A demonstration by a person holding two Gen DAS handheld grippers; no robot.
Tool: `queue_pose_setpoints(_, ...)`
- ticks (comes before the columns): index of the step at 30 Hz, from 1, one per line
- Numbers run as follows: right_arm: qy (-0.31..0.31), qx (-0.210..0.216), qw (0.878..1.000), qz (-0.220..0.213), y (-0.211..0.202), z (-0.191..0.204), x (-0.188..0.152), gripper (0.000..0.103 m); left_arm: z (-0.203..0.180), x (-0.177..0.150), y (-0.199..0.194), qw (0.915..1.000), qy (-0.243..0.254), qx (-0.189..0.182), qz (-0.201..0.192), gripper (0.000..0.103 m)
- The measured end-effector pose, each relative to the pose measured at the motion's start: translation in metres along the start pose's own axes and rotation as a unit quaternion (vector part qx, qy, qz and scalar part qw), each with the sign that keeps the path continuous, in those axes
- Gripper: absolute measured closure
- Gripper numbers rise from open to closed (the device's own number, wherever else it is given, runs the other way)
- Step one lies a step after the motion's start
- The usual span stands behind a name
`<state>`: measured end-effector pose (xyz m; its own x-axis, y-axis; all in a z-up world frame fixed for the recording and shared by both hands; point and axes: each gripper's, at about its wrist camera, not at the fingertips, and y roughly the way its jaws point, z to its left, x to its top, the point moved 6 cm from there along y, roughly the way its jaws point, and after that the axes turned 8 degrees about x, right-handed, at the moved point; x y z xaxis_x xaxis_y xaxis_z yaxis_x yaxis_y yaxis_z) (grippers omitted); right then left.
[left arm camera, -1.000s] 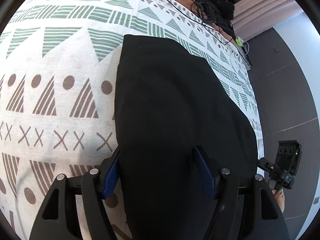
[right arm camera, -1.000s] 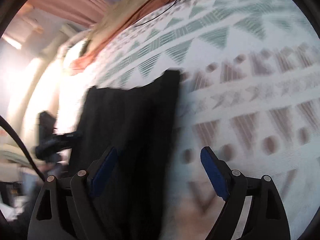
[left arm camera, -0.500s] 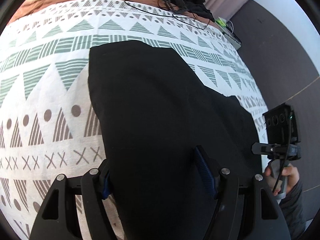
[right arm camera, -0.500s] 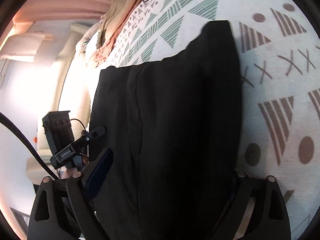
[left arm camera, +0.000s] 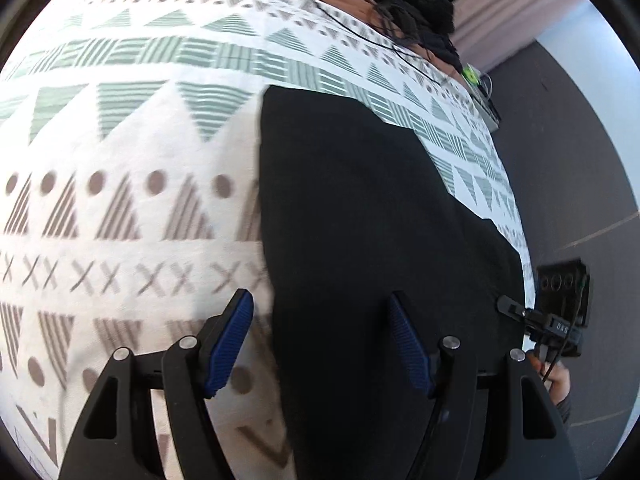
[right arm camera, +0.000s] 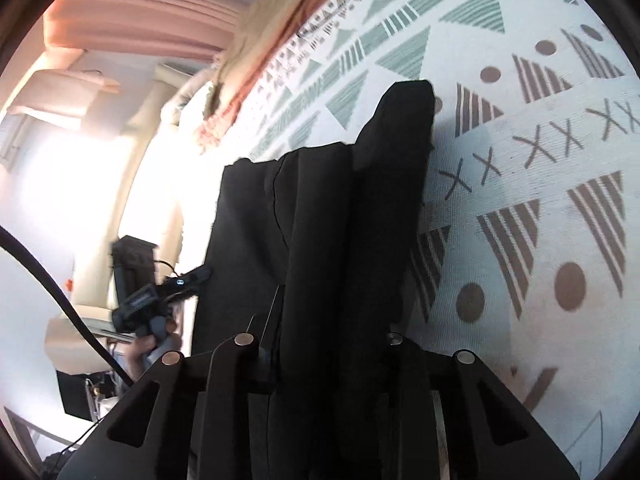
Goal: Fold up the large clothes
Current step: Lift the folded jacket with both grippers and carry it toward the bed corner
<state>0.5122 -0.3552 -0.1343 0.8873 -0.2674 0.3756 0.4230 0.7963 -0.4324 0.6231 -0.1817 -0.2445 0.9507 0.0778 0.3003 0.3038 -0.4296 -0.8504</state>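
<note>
A large black garment [left arm camera: 360, 220] lies folded lengthwise on the patterned bedspread [left arm camera: 120, 140]. My left gripper [left arm camera: 320, 332] is open, its blue pads [left arm camera: 228, 340] straddling the garment's left edge near its close end. In the right wrist view the same black garment [right arm camera: 340, 220] runs up from between the jaws; my right gripper [right arm camera: 320, 356] is shut on its near edge, the fabric bunched and lifted, hiding the pads. The other gripper shows at the edge of each view, the right one at the bed's right edge [left arm camera: 560, 312], the left one at the left [right arm camera: 156, 296].
The bedspread [right arm camera: 540, 160] has green and brown triangles, dots and crosses. A black clothes pile [left arm camera: 408, 4] and a thin cable [left arm camera: 360, 36] lie at the far end. Dark floor [left arm camera: 568, 160] lies beyond the bed's right edge. Beige and orange blankets [right arm camera: 260, 40] lie at the far left.
My right gripper has closed on the garment's near edge and raised it. My left gripper has shifted left, so its left pad now lies off the cloth.
</note>
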Motion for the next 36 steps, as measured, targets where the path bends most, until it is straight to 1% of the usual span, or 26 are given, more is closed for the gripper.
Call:
queue_pose_setpoints(3, 0.006, -0.011, 1.0, 0.016, -0.001, -0.01, -0.005, 0.079, 0.01, -0.005, 0.002, 0.9996, -0.016, -0.021, 0.009, 0.034)
queue_pose_setpoints(4, 0.014, -0.01, 1.0, 0.021, -0.002, -0.016, -0.004, 0.074, 0.013, -0.007, 0.003, 0.9995, -0.018, -0.024, 0.011, 0.034)
queue_pose_setpoints(5, 0.025, -0.013, 0.999, 0.027, 0.0, -0.021, -0.004, 0.062, 0.012, -0.007, 0.005, 0.9993, -0.02, -0.027, 0.013, 0.034)
queue_pose_setpoints(6, 0.039, -0.022, 0.998, 0.034, -0.001, -0.028, -0.002, 0.054, 0.011, -0.01, 0.007, 0.9992, -0.021, -0.031, 0.016, 0.034)
queue_pose_setpoints(8, 0.049, -0.016, 0.998, 0.038, 0.003, -0.029, 0.001, 0.043, 0.01, -0.013, 0.01, 0.9989, -0.021, -0.037, 0.021, 0.034)
queue_pose_setpoints(9, 0.047, -0.011, 0.998, 0.037, 0.005, -0.027, 0.002, 0.04, 0.01, -0.014, 0.011, 0.9988, -0.022, -0.039, 0.022, 0.034)
queue_pose_setpoints(10, 0.047, -0.006, 0.998, 0.037, 0.01, -0.024, 0.005, 0.038, 0.009, -0.015, 0.012, 0.9987, -0.021, -0.041, 0.023, 0.034)
queue_pose_setpoints(13, 0.058, -0.001, 0.998, 0.034, 0.021, -0.026, 0.012, 0.038, 0.003, -0.017, 0.016, 0.9986, -0.018, -0.041, 0.027, 0.034)
queue_pose_setpoints(15, 0.05, -0.004, 0.998, 0.036, 0.029, -0.025, 0.018, 0.038, -0.002, -0.02, 0.015, 0.9995, -0.006, -0.022, 0.022, 0.034)
queue_pose_setpoints(16, 0.046, -0.01, 0.998, 0.038, 0.035, -0.024, 0.019, 0.039, -0.004, -0.02, 0.015, 0.9997, -0.001, -0.015, 0.02, 0.034)
queue_pose_setpoints(17, 0.04, -0.014, 0.998, 0.039, 0.037, -0.022, 0.02, 0.055, -0.004, -0.02, 0.014, 0.9998, 0.001, -0.008, 0.016, 0.037)
queue_pose_setpoints(18, 0.035, -0.027, 0.998, 0.041, 0.04, -0.021, 0.021, 0.064, -0.004, -0.02, 0.013, 0.9999, -0.001, -0.002, 0.012, 0.042)
queue_pose_setpoints(19, 0.035, -0.029, 0.998, 0.042, 0.037, -0.021, 0.017, 0.071, -0.003, -0.02, 0.011, 0.9999, -0.006, 0.0, 0.008, 0.044)
queue_pose_setpoints(20, 0.035, -0.026, 0.998, 0.039, 0.037, -0.018, 0.016, 0.076, -0.003, -0.021, 0.009, 0.9999, -0.011, 0.001, 0.005, 0.049)
queue_pose_setpoints(21, 0.025, -0.025, 0.999, 0.033, 0.035, -0.013, 0.015, 0.079, -0.003, -0.022, 0.007, 0.9999, -0.011, 0.002, 0.003, 0.054)
queue_pose_setpoints(22, 0.014, -0.025, 0.999, 0.029, 0.033, -0.007, 0.014, 0.083, -0.006, -0.023, 0.004, 1.0, -0.008, 0.004, -0.001, 0.058)
queue_pose_setpoints(24, -0.009, -0.02, 1.0, 0.016, 0.029, 0.011, 0.01, 0.085, -0.01, -0.025, -0.005, 0.9999, 0.004, 0.013, -0.01, 0.068)
queue_pose_setpoints(27, -0.035, -0.025, 0.999, 0.005, 0.024, 0.037, 0.001, 0.086, -0.017, -0.028, -0.02, 0.9993, 0.016, 0.02, -0.026, 0.074)
queue_pose_setpoints(31, -0.069, -0.021, 0.997, -0.012, 0.01, 0.072, -0.013, 0.086, -0.026, -0.034, -0.051, 0.9981, 0.02, 0.015, -0.057, 0.076)
queue_pose_setpoints(36, -0.106, -0.009, 0.994, -0.03, -0.022, 0.109, -0.041, 0.086, -0.033, -0.044, -0.096, 0.9958, 0.016, -0.001, -0.09, 0.077)
